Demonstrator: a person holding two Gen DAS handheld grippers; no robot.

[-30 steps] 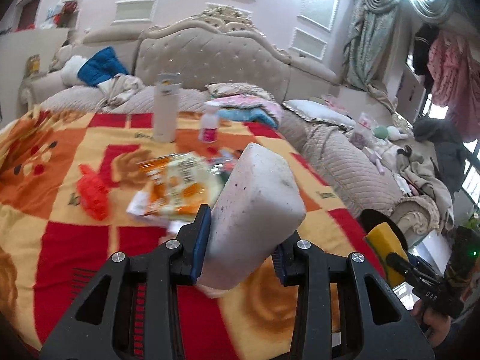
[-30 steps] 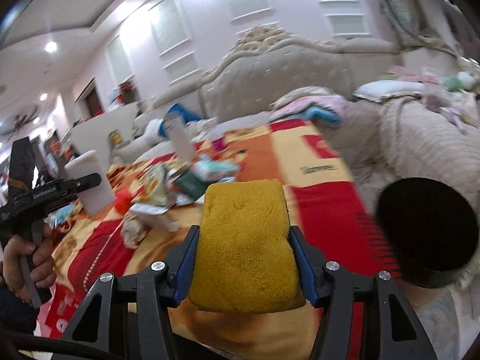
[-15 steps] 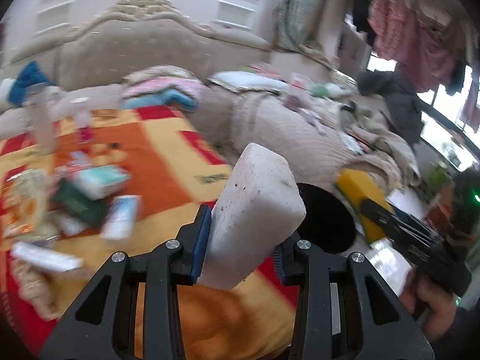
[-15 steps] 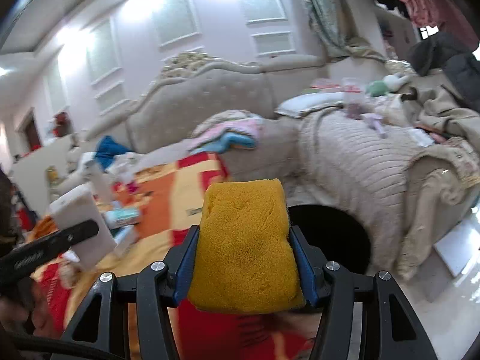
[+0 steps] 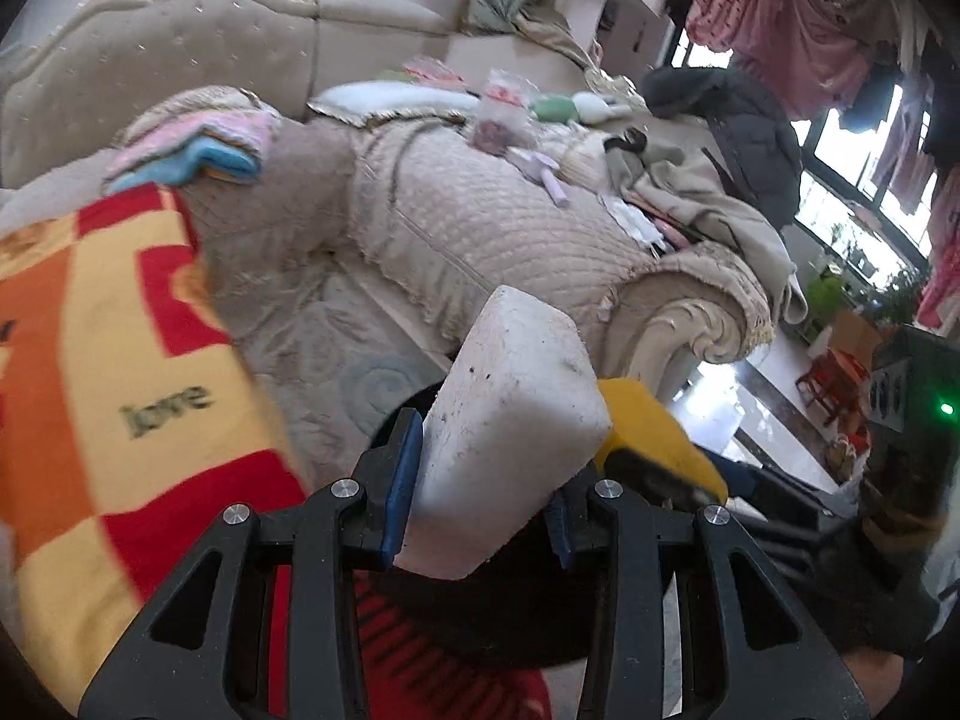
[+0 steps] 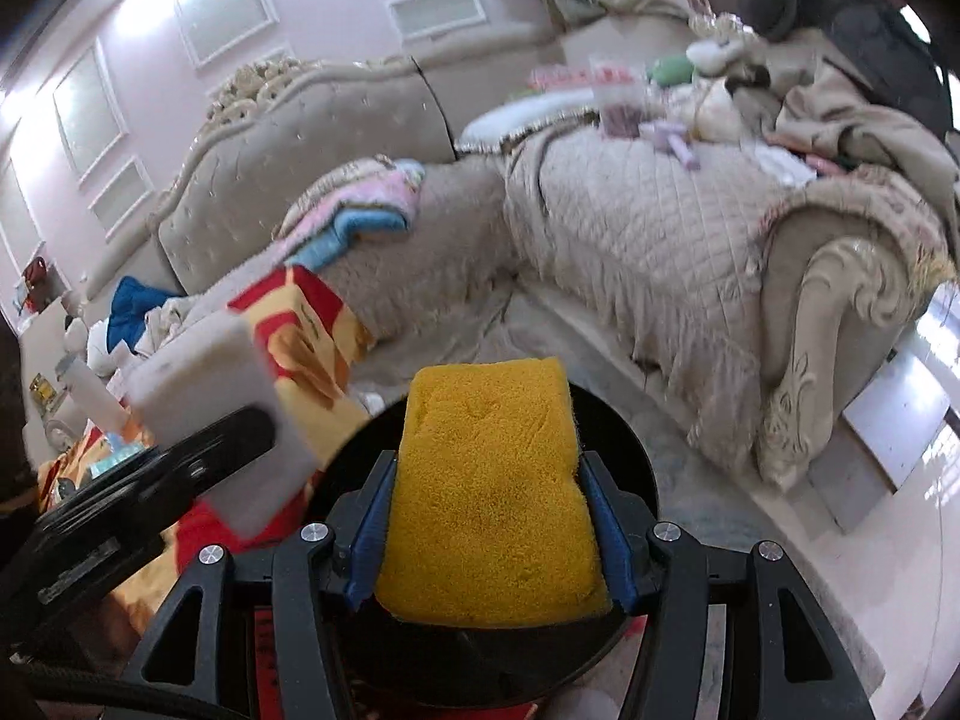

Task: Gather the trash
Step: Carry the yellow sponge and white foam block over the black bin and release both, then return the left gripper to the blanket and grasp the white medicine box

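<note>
Left claw (image 5: pixel 480 498) clamps white sponge (image 5: pixel 510 420), right claw (image 6: pixel 489 540) easing open around yellow sponge (image 6: pixel 486 480) above black bin (image 6: pixel 630 450): either could bounce off the rim below.

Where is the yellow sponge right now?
Right wrist view, centre: the yellow sponge sits between the opening right tongs, over the black bin, with the white sponge to its left.

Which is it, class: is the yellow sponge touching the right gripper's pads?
Touching: the right wrist view shows both blue pads against the yellow sponge, no gap.
</note>
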